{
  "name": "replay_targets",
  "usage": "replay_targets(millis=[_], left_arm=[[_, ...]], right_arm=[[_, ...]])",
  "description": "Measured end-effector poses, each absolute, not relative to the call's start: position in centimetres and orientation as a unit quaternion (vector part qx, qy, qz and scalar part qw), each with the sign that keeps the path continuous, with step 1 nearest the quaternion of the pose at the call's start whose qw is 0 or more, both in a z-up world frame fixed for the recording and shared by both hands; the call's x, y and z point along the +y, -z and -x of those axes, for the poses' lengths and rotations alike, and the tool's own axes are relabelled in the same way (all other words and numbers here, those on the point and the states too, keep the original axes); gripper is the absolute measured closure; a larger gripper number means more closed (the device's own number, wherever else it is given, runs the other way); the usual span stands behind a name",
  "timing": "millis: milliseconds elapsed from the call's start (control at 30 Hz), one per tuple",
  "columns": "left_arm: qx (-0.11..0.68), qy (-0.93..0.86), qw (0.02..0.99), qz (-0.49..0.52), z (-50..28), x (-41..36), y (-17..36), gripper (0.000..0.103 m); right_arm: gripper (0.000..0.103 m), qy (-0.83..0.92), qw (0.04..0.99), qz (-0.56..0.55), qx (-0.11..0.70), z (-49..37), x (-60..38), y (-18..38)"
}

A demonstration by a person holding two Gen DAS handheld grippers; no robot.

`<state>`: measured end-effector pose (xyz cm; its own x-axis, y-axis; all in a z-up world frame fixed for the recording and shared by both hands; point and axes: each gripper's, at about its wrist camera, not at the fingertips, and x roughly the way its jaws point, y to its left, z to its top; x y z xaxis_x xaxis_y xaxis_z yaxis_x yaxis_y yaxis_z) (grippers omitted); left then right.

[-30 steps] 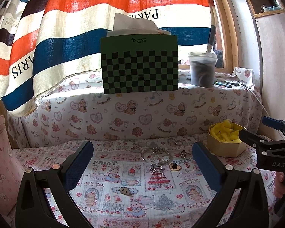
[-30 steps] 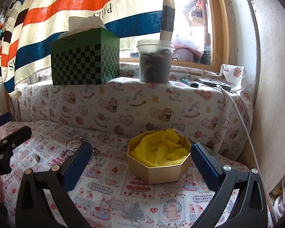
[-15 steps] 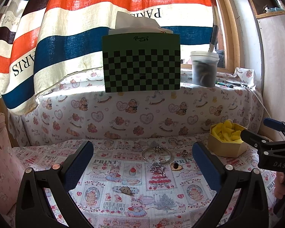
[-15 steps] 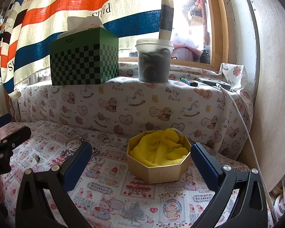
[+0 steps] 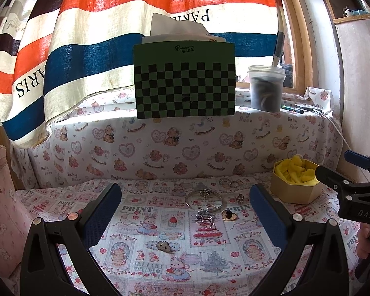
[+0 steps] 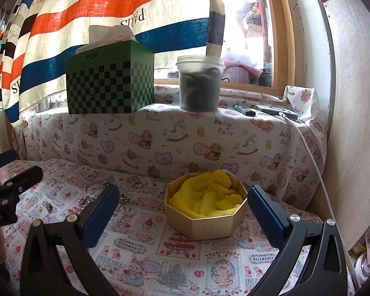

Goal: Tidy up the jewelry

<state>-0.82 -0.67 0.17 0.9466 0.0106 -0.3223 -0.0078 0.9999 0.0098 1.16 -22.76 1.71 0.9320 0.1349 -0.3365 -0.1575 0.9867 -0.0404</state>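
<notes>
I am holding my left gripper (image 5: 185,212) above the printed cartoon tablecloth (image 5: 145,259) with its two blue-padded fingers spread wide and gripping nothing. Framed between them, the jewelry is lying scattered on the cloth: a thin silver bangle (image 5: 203,199) with a small sparkly charm at its far edge, a crystal cluster piece (image 5: 204,218) just in front of it, a small gold heart-shaped piece with a dark stone (image 5: 229,214) to the right, a little ring-like piece (image 5: 239,198) behind that, and a small pale brooch (image 5: 164,246) nearer to me, apart from the rest.

I am keeping my right gripper (image 6: 182,215) open as well, fingers wide and empty, pointing at the octagonal beige box lined with crumpled yellow cloth (image 6: 206,209). The box is sitting on the tablecloth between the two pads, well to the right of the jewelry. The bangle and crystal pieces are showing partly behind my right gripper's left finger (image 6: 101,212).

On the covered ledge behind, a green checkered tissue box (image 5: 184,81) is standing beside a translucent plastic tub with dark contents (image 5: 266,87), in front of a striped curtain (image 5: 111,37).
</notes>
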Motion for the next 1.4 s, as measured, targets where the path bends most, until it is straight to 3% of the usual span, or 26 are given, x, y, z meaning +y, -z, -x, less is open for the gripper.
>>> replay_targets(millis=[433, 900, 967, 1033, 1167, 1233, 1400], left_arm=[[0.165, 0.005, 0.986, 0.003, 0.7, -0.2, -0.2, 0.0], [0.229, 0.015, 0.973, 0.021, -1.3, 0.7, 0.7, 0.001], [0.258, 0.012, 0.966, 0.021, -2.1, 0.9, 1.0, 0.011], [0.305, -0.044, 0.951, 0.019, -3.2, 1.7, 1.6, 0.039], [0.365, 0.009, 0.924, 0.115, -4.7, 4.6, 2.7, 0.049], [0.389, 0.027, 0.91, 0.144, -5.1, 5.4, 3.3, 0.072], [0.421, 0.018, 0.901, 0.104, -4.7, 4.1, 3.3, 0.073]], right_arm=[[0.0, -0.064, 0.986, 0.028, 0.151, -0.7, -23.1, -2.0], [0.0, -0.087, 0.981, 0.005, 0.172, -1.2, -23.3, -1.9], [0.0, -0.081, 0.981, 0.002, 0.176, -1.3, -23.5, -1.8], [0.0, -0.076, 0.979, 0.0, 0.187, -1.7, -23.6, -1.7], [0.0, -0.055, 0.975, -0.009, 0.216, -2.6, -24.1, -1.4], [0.0, -0.048, 0.972, -0.018, 0.23, -3.1, -24.4, -1.2], [0.0, -0.044, 0.968, -0.026, 0.245, -3.6, -25.1, -0.8]])
